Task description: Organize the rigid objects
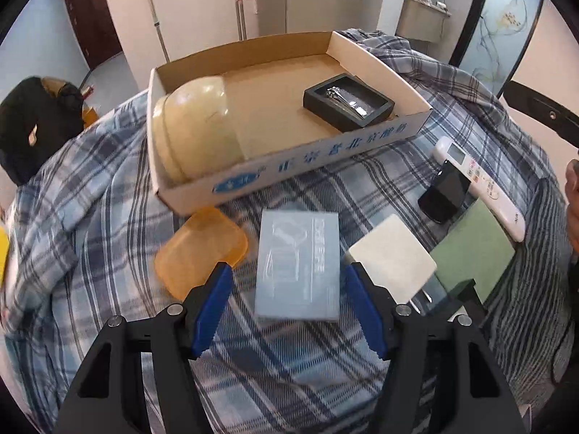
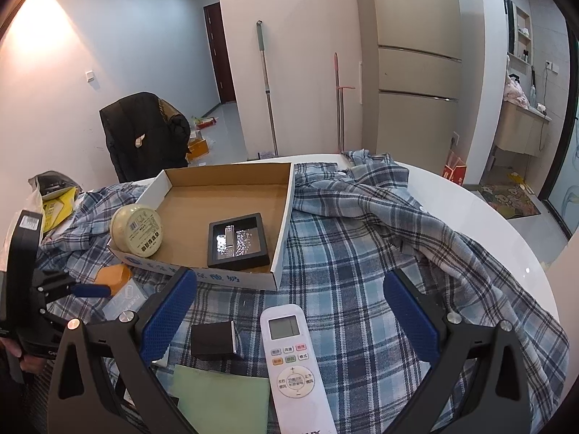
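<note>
Both grippers are seen with their jaws spread wide and nothing gripped. Between the blue pads of the left gripper [image 1: 287, 311] a pale blue flat box [image 1: 297, 266] is framed, lying flat on the plaid cloth [image 1: 108, 217]; whether the pads touch it cannot be told, though a gap is seen on each side. Just left of that box an orange lid [image 1: 201, 249] is found, and just right of it a cream square tile [image 1: 394, 255] beside a green card [image 1: 474, 242]. Farther right a small black box [image 1: 445, 195] and a white remote control [image 1: 481, 184] are laid side by side. Beyond these, at the far side, a cardboard tray [image 1: 315, 155] is set, in which a cream round tin [image 1: 195, 130] is held at the left end and a black framed case [image 1: 347, 103] of metal clippers at the right. In the right wrist view, the right gripper [image 2: 289, 311] is held apart above the cloth, with the remote control [image 2: 295, 365] lying between its fingers and near, the black box [image 2: 213, 341] just to its left, and the tray [image 2: 282, 231] farther off.
</note>
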Demonstrator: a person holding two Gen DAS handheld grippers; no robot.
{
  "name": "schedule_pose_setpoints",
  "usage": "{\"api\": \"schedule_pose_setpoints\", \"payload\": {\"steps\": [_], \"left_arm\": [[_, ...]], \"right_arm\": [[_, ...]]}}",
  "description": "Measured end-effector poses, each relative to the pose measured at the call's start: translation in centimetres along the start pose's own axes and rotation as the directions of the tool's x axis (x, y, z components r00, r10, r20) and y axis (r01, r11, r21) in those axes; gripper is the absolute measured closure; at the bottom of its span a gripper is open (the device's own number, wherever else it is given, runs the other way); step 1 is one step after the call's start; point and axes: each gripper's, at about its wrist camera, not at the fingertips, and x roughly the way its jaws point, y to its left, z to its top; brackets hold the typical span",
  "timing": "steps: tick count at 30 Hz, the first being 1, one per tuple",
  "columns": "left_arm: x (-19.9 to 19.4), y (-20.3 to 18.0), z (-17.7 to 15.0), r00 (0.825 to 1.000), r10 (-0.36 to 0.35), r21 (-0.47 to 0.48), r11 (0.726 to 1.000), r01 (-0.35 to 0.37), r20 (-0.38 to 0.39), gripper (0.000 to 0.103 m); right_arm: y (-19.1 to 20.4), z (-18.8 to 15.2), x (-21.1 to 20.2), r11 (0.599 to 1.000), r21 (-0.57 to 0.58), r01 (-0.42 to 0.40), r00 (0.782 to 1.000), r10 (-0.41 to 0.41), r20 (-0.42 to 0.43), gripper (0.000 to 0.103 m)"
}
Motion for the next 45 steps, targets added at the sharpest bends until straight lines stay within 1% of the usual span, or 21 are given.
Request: {"api": "schedule_pose_setpoints", "payload": {"steps": [1, 2, 3, 7, 8, 10, 12, 14, 17, 20, 23, 24, 25, 27, 29, 31, 33, 34, 36, 39, 45], "left_arm": [[0.3, -0.1, 0.2, 1.0, -0.003, 0.001, 1.0, 0.003, -0.003, 0.036], [0.5, -0.1, 0.3, 1.0, -0.008, -0.007, 1.0, 0.008, -0.005, 0.039], [0.7, -0.1, 0.5, 1.0, -0.012, -0.012, 1.0, 0.012, -0.006, 0.047], [1.2, -1.1, 0.6, 1.0, 0.017, 0.031, 0.999, -0.017, 0.0, 0.048], [1.3, -1.3, 0.7, 1.0, 0.026, 0.035, 0.999, -0.026, 0.0, 0.052], [1.3, -1.3, 0.7, 0.999, 0.032, 0.019, 0.999, -0.032, 0.003, 0.054], [1.1, -0.9, 0.5, 0.998, 0.055, -0.033, 0.998, -0.054, 0.008, 0.054], [0.4, -0.4, 0.1, 0.997, 0.073, -0.094, 0.993, -0.07, 0.028, 0.054], [-2.0, 0.2, -0.6, 0.991, 0.091, -0.178, 0.981, -0.072, 0.098, 0.054], [-5.1, -0.1, -0.9, 0.975, 0.107, -0.218, 0.974, -0.063, 0.197, 0.054], [-7.8, -0.8, -1.5, 0.94, 0.142, -0.231, 0.97, -0.071, 0.309, 0.054], [-8.6, -1.2, -1.9, 0.922, 0.162, -0.236, 0.968, -0.08, 0.352, 0.054], [-9.7, -1.5, -2.7, 0.883, 0.184, -0.253, 0.964, -0.078, 0.431, 0.054], [-10.7, -1.7, -4.0, 0.831, 0.194, -0.267, 0.962, -0.057, 0.522, 0.054], [-10.9, -1.7, -4.5, 0.805, 0.226, -0.287, 0.955, -0.072, 0.548, 0.054], [-10.4, -1.6, -5.0, 0.794, 0.249, -0.301, 0.95, -0.087, 0.555, 0.054], [-10.1, -1.4, -5.3, 0.777, 0.279, -0.319, 0.942, -0.107, 0.564, 0.054], [-9.9, -1.2, -5.5, 0.766, 0.298, -0.329, 0.937, -0.119, 0.57, 0.054], [-10.0, -1.0, -5.9, 0.76, 0.301, -0.34, 0.934, -0.112, 0.576, 0.054], [-10.5, -1.1, -6.5, 0.737, 0.321, -0.349, 0.929, -0.122, 0.595, 0.054], [-10.6, -2.4, -6.8, 0.715, 0.328, -0.316, 0.936, -0.157, 0.617, 0.054]], "right_arm": [[-0.1, 0.0, 0.0, 1.0, 0.002, -0.001, 1.0, 0.001, -0.002, 0.0], [-0.1, 0.0, 0.0, 1.0, 0.004, -0.001, 1.0, 0.001, -0.003, 0.001], [-0.1, 0.0, 0.0, 1.0, 0.005, -0.001, 1.0, 0.001, -0.002, 0.0], [-0.2, 0.0, 0.0, 1.0, 0.009, 0.001, 1.0, -0.001, -0.001, 0.0], [-0.3, 0.0, 0.0, 1.0, 0.009, 0.002, 1.0, -0.002, -0.003, 0.0], [-0.3, 0.0, 0.1, 1.0, 0.011, 0.003, 1.0, -0.002, -0.007, 0.001], [-0.4, 0.0, 0.2, 1.0, 0.01, 0.002, 1.0, -0.002, -0.009, 0.0], [-0.3, 0.0, 0.2, 1.0, 0.007, 0.005, 1.0, -0.005, -0.008, 0.0], [-0.1, -0.1, 0.3, 1.0, -0.004, 0.003, 1.0, -0.003, -0.009, 0.001], [0.5, -0.3, 0.5, 1.0, -0.023, -0.017, 1.0, 0.016, -0.018, 0.001], [1.4, -0.8, 1.0, 0.998, -0.041, -0.044, 0.997, 0.042, -0.058, 0.001], [1.8, -1.0, 1.2, 0.998, -0.047, -0.052, 0.996, 0.048, -0.075, 0.001], [2.1, -1.3, 1.4, 0.997, -0.054, -0.059, 0.995, 0.054, -0.089, 0.001], [3.2, -2.0, 1.6, 0.992, -0.089, -0.083, 0.991, 0.073, -0.116, 0.001], [4.1, -2.6, 1.9, 0.987, -0.134, -0.085, 0.988, 0.066, -0.136, 0.001], [4.8, -2.9, 2.3, 0.984, -0.162, -0.071, 0.987, 0.046, -0.155, 0.008], [5.2, -3.2, 2.9, 0.982, -0.176, -0.066, 0.982, 0.033, -0.185, 0.012], [5.4, -3.2, 3.2, 0.982, -0.177, -0.07, 0.979, 0.033, -0.2, 0.013], [5.7, -3.5, 3.6, 0.981, -0.182, -0.066, 0.976, 0.026, -0.216, 0.015], [6.1, -3.8, 4.1, 0.976, -0.211, -0.049, 0.974, 0.0, -0.227, 0.018], [6.2, -4.1, 5.7, 0.979, -0.197, -0.052, 0.961, -0.004, -0.276, 0.023]]}}
